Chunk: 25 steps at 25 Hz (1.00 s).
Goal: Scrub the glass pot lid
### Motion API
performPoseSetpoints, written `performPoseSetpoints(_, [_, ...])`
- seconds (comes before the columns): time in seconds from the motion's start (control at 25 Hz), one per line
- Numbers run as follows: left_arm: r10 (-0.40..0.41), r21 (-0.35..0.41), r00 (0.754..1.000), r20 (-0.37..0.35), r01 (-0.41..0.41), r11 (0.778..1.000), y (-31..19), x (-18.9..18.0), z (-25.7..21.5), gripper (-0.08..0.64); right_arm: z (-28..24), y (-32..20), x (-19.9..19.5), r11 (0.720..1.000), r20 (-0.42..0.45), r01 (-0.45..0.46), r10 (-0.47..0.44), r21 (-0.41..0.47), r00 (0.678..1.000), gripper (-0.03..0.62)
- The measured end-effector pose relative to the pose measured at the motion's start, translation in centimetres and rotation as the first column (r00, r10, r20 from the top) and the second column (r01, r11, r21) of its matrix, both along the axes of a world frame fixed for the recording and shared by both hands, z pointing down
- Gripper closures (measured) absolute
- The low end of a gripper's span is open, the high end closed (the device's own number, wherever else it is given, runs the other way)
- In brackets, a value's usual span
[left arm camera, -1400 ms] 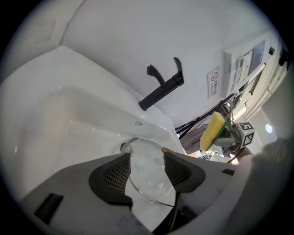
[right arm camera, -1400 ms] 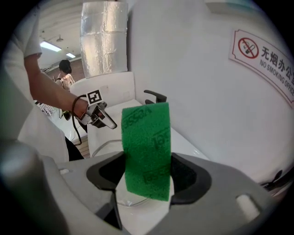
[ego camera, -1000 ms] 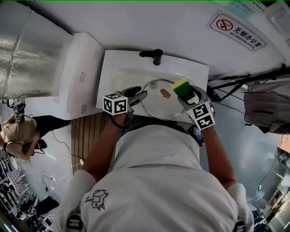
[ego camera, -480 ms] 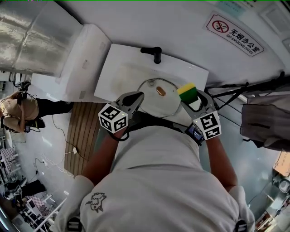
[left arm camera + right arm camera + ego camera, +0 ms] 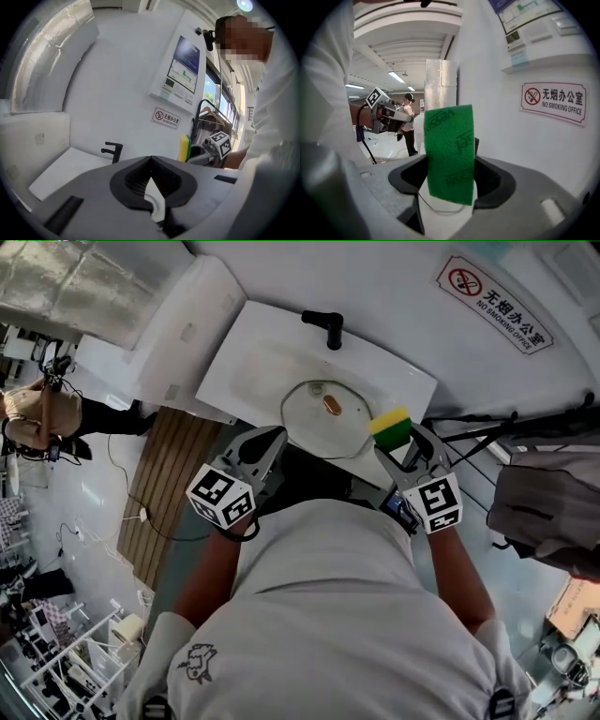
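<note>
Head view, lid: the glass lid (image 5: 314, 427) lies in the white sink (image 5: 239, 362), in front of the black tap (image 5: 328, 326).
Head view, tongs: 2 pairs near the sink's front edge, the left tongs (image 5: 277, 437) by the lid's left rim, the right tongs (image 5: 401, 442) at its right.
Left gripper view: jaws closed tip to tip, gripping nothing.
Right gripper view: jaws clamped on an upright green sponge (image 5: 449, 154).

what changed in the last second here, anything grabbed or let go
The left gripper shut its jaws on nothing and drew back from the glass lid toward the person. The right gripper slid off to the lid's right edge. Unchanged: sponge clamped in the right gripper, lid in the sink.
</note>
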State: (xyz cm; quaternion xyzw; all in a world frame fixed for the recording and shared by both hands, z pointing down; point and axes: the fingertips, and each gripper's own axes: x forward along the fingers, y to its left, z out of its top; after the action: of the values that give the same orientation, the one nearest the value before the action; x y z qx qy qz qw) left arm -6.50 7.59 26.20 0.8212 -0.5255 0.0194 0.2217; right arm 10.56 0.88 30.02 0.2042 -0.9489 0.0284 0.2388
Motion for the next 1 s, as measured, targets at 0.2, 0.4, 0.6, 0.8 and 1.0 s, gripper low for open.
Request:
performPoseSetpoints(0.2, [-0.035, 0.027, 0.999, 0.017, 0.035, 0.999, 3.0, -0.5, -1.3, 0.561, -1.0, 2.4, -0.7, 0.999, 0.018, 0.034, -0.034, 0.018, 0.999, 0.295])
performPoseSetpoints(0.4, [-0.013, 0.057, 0.999, 0.034, 0.011, 0.998, 6.5, -0.6, -2.5, 0.561, -2.4, 5.6, -1.8, 0.999, 0.033, 0.031, -0.032, 0.044, 0.999, 0.295])
performPoseSetpoints(0.6, [0.014, 0.078, 0.999, 0.036, -0.017, 0.997, 11.7, -0.6, -3.9, 0.561, -3.1, 10.6, -2.6, 0.999, 0.030, 0.017, -0.018, 0.041, 0.999, 0.295])
performPoseSetpoints(0.8, [0.034, 0.081, 0.998, 0.044, -0.037, 0.996, 18.8, -0.8, -4.4, 0.561, -3.2, 17.6, -3.6, 0.999, 0.032, 0.017, -0.018, 0.052, 0.999, 0.295])
performPoseSetpoints(1.0, [0.052, 0.088, 0.998, 0.045, -0.056, 0.995, 24.1, -0.3, -4.3, 0.561, -3.3, 23.2, -3.3, 0.998, 0.033, 0.007, -0.009, 0.059, 0.999, 0.295])
